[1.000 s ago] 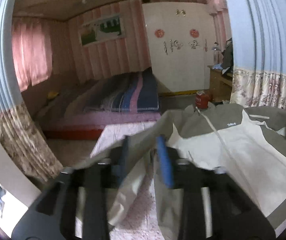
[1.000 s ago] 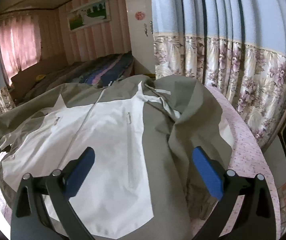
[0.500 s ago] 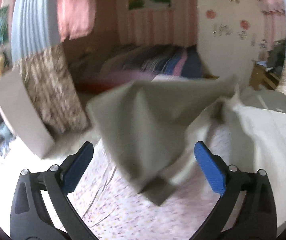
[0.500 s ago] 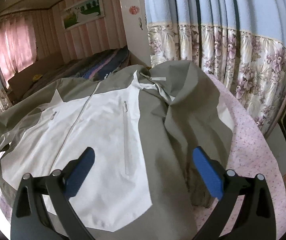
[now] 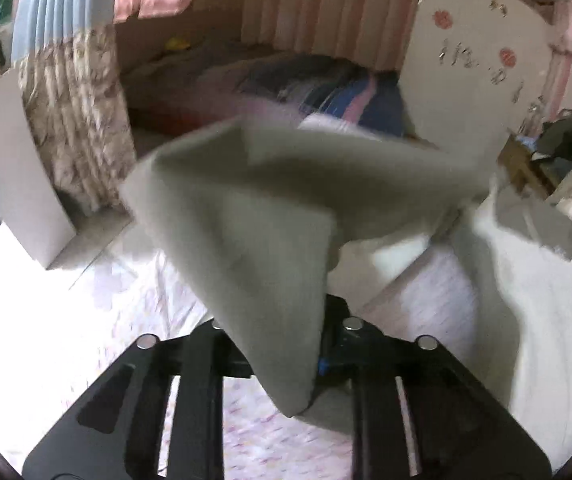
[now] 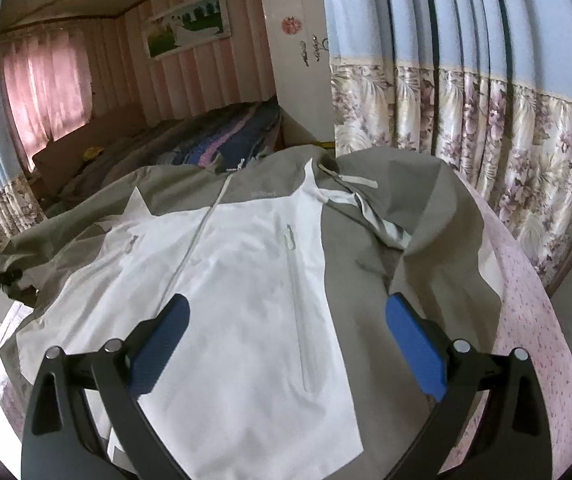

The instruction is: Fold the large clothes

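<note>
On tabletop (image 6: 526, 320) | left tongs (image 5: 286, 364) pinching jacket (image 6: 245, 300) sleeve (image 5: 245, 220), raised for folding inward | right tongs (image 6: 286, 344) spread, hovering over jacket front.

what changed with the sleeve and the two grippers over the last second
The left gripper, shut on the grey sleeve a second ago, opened half a second ago and has now closed on it again, with the sleeve lifted off the flowered tablecloth. The right gripper stayed open above the jacket, only drifting slightly. The jacket body kept lying flat.
</note>
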